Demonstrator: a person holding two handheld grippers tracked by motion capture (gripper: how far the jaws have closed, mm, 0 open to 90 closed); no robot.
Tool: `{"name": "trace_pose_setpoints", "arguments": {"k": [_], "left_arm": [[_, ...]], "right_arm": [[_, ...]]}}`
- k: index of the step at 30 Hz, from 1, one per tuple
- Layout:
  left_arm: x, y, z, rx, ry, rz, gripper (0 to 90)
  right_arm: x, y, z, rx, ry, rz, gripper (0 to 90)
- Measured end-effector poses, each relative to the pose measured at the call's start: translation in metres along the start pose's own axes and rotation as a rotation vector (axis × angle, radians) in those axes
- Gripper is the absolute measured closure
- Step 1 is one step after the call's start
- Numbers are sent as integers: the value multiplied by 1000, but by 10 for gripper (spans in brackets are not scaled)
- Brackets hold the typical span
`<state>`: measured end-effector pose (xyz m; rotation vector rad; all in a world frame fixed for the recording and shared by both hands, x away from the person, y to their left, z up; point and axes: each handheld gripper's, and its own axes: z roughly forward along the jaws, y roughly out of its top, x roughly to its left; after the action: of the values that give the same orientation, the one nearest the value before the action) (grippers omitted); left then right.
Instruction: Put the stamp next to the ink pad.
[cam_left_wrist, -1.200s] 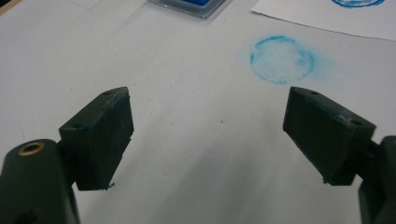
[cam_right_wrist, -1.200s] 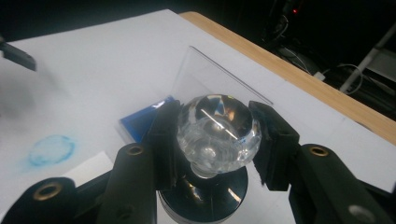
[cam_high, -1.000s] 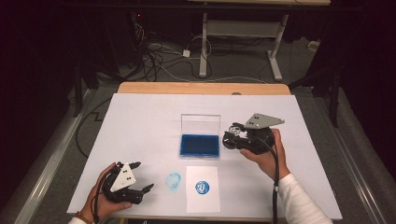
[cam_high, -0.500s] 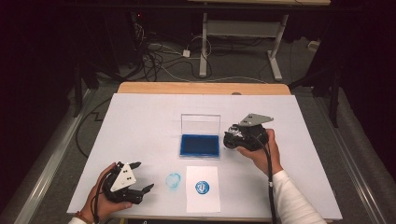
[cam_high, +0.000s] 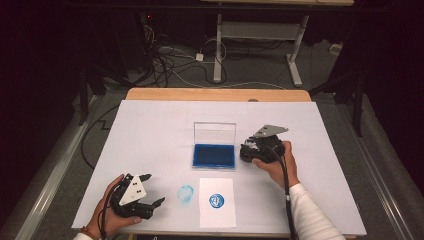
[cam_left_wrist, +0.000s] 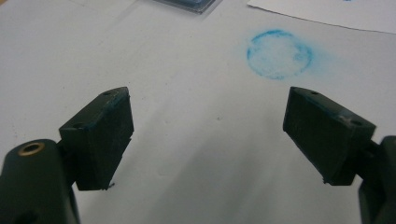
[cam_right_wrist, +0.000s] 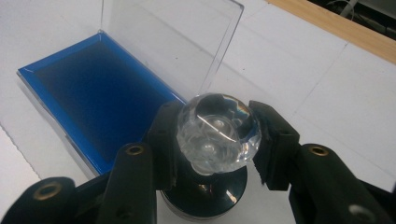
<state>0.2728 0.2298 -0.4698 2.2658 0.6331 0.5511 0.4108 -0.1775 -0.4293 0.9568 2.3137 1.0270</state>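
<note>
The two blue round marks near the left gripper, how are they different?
The ring on the table is pale, smudged and hollow; the stamp print is dark, sharp and filled. The ring lies on the bare table cover; the print sits on the white paper sheet. Both are blue and round.

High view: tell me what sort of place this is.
Probably a lab or workshop set up for recording. A white-covered table stands on a dark floor with loose cables and a desk frame behind it; an open blue ink pad and stamped paper lie on it.

Faint blue ring smudge (cam_high: 185, 193) on the table (white-covered) (cam_high: 150, 130)
</note>
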Motion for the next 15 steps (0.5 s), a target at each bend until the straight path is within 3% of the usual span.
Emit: {"name": "trace_pose_setpoints", "arguments": {"k": [15], "left_arm": [[-1, 1, 0, -5, 4, 3, 155]], "right_arm": [[4, -7, 9, 29, 8, -1, 568]]}}
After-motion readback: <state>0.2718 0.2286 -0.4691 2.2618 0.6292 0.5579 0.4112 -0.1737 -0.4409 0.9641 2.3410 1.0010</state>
